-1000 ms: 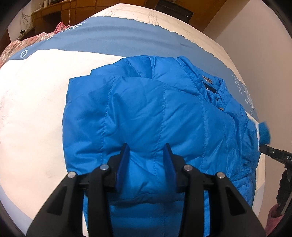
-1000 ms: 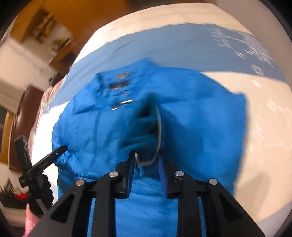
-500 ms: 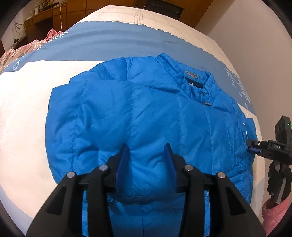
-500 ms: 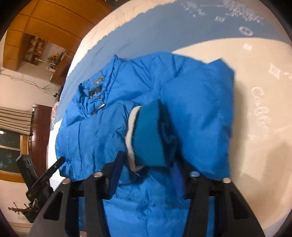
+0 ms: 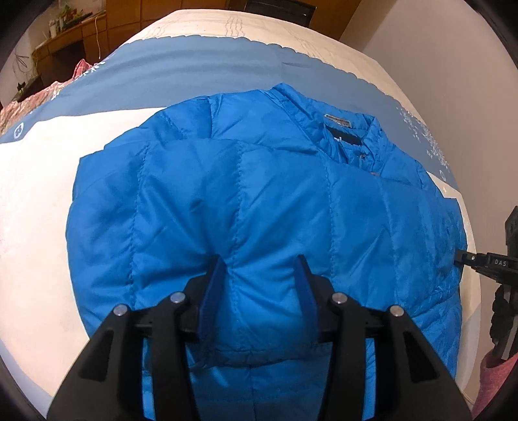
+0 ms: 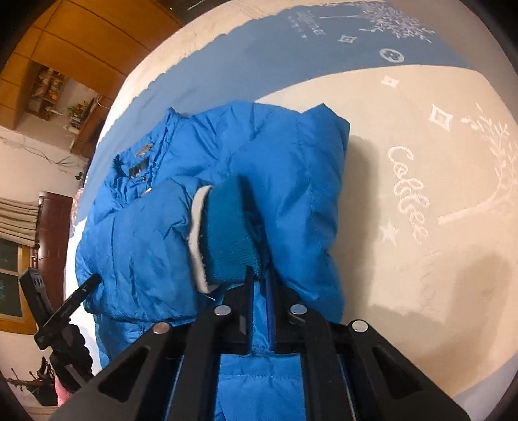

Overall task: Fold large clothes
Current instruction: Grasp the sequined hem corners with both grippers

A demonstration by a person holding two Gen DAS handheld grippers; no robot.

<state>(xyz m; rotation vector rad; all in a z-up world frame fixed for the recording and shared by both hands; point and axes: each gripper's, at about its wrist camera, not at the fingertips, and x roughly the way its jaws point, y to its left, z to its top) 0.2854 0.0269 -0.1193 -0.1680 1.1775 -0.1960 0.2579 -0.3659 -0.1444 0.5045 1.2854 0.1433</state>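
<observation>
A bright blue puffer jacket (image 5: pixel 259 194) lies on the bed, collar and label (image 5: pixel 338 121) at the far right. My left gripper (image 5: pixel 260 268) has a thick fold of its lower part bunched between the pads, and its jaws are opening. In the right wrist view the jacket (image 6: pixel 145 243) is folded over, with the teal knitted cuff (image 6: pixel 230 233) and its white lining lying on top. My right gripper (image 6: pixel 259 278) is shut on thin sleeve fabric just below that cuff. The right gripper (image 5: pixel 461 260) touches the jacket's right edge; the left gripper (image 6: pixel 92 280) shows at its left edge.
The cream bed cover (image 5: pixel 39 194) has a blue band (image 5: pixel 194 71) behind the jacket. Pink patterned cloth (image 5: pixel 19 107) lies at the far left. Wooden furniture (image 5: pixel 81 29) stands beyond the bed and a pale wall (image 5: pixel 437 64) runs along its right side.
My right gripper's jaws, earlier spread around the cuff, have closed on the fabric below it and sunk lower. The left gripper's jaws stand slightly wider, still with the fold between them.
</observation>
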